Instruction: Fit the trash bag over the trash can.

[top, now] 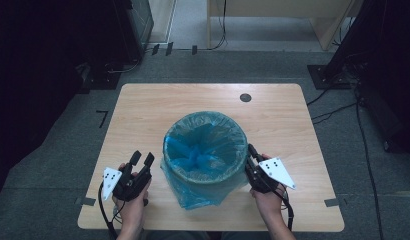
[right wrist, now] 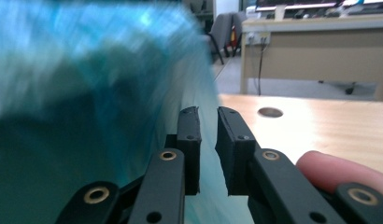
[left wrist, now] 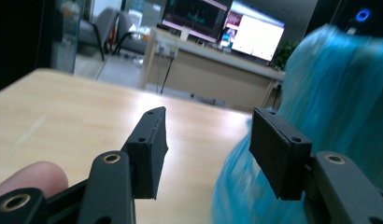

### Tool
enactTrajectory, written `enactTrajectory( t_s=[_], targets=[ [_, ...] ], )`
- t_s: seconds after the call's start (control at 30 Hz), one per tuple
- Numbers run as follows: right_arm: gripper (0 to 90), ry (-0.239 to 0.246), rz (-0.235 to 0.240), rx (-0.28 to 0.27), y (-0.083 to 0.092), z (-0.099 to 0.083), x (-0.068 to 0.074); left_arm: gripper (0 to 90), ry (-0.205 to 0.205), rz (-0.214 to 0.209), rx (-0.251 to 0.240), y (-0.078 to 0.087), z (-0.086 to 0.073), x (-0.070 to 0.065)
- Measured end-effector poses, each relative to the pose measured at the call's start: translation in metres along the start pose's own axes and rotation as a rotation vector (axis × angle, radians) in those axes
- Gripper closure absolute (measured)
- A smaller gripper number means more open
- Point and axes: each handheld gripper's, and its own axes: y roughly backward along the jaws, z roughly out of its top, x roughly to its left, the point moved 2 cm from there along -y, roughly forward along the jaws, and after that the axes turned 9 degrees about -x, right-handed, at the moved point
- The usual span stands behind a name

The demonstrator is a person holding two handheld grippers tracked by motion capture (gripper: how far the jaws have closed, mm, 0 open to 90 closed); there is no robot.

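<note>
**A:** Nearest the person's edge of the pale wooden worktop (top: 143, 105), what are the two hands doing?

**B:** Each holds a black two-jaw tool. The left tool (top: 141, 158) sits just beside the round bin lined with a thin blue plastic bag (top: 205, 150), jaws pointing away from the person. In the left gripper view its jaws stand about half open with nothing between them; the blue film lies off to one side, apart from the pads.

**A:** And the right tool (top: 251, 151)?

**B:** It is hard against the bin's side. In the right gripper view its jaws are nearly together, a thin slit left, and blue film shows through that slit. Whether the pads truly pinch the film I cannot tell; the picture is smeared.

**A:** Which step is that, would you say?

**B:** Working the liner at the rim, I judge, one tool on each flank. Next the left tool must swing in to the bag's edge and close on a fold opposite the right.

**A:** Beyond the bin?

**B:** A small dark round grommet (top: 245, 97) near the far edge.
</note>
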Motion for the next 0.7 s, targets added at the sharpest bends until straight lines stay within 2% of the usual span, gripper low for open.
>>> enactTrajectory(
  t_s=[0.07, 0.13, 0.2, 0.27, 0.3, 0.33, 0.4, 0.43, 0.53, 0.67, 0.7],
  targets=[
    [84.5, 0.004, -0.002, 0.013, -0.002, -0.007, 0.005, 55.2, -0.007, -0.018, 0.005, -0.009, 0.000, -0.008],
    [86.8, -0.013, -0.003, 0.028, -0.003, -0.013, 0.008, 63.8, -0.010, -0.029, 0.013, -0.016, -0.003, -0.015],
    [90.0, -0.004, 0.008, 0.049, -0.005, -0.021, 0.012, 72.8, -0.013, -0.062, 0.031, -0.019, -0.010, -0.022],
    [90.0, -0.004, 0.011, 0.054, -0.005, -0.023, 0.013, 74.4, -0.034, -0.099, 0.045, -0.020, -0.018, -0.030],
    [90.0, -0.003, 0.021, 0.063, -0.006, -0.026, 0.016, 81.0, -0.054, -0.085, 0.038, -0.019, -0.022, -0.034],
    [90.0, 0.002, 0.012, 0.064, -0.006, -0.028, 0.017, 84.6, -0.052, -0.084, 0.030, -0.018, -0.024, -0.035],
    [90.0, -0.019, 0.010, 0.077, -0.007, -0.031, 0.016, 89.1, -0.037, -0.092, 0.032, -0.017, -0.027, -0.036],
    [90.0, -0.037, 0.013, 0.079, -0.008, -0.034, 0.015, 89.7, -0.049, -0.092, 0.036, -0.016, -0.028, -0.036],
    [90.0, -0.017, 0.005, 0.096, -0.008, -0.040, 0.017, 86.0, -0.049, -0.098, 0.044, -0.015, -0.029, -0.031],
    [90.0, 0.001, 0.035, 0.106, -0.005, -0.042, 0.015, 58.4, -0.001, -0.099, 0.048, -0.009, -0.027, -0.018],
    [90.0, 0.001, 0.040, 0.104, -0.004, -0.041, 0.013, 54.1, 0.001, -0.088, 0.050, -0.007, -0.027, -0.014]
  ],
)
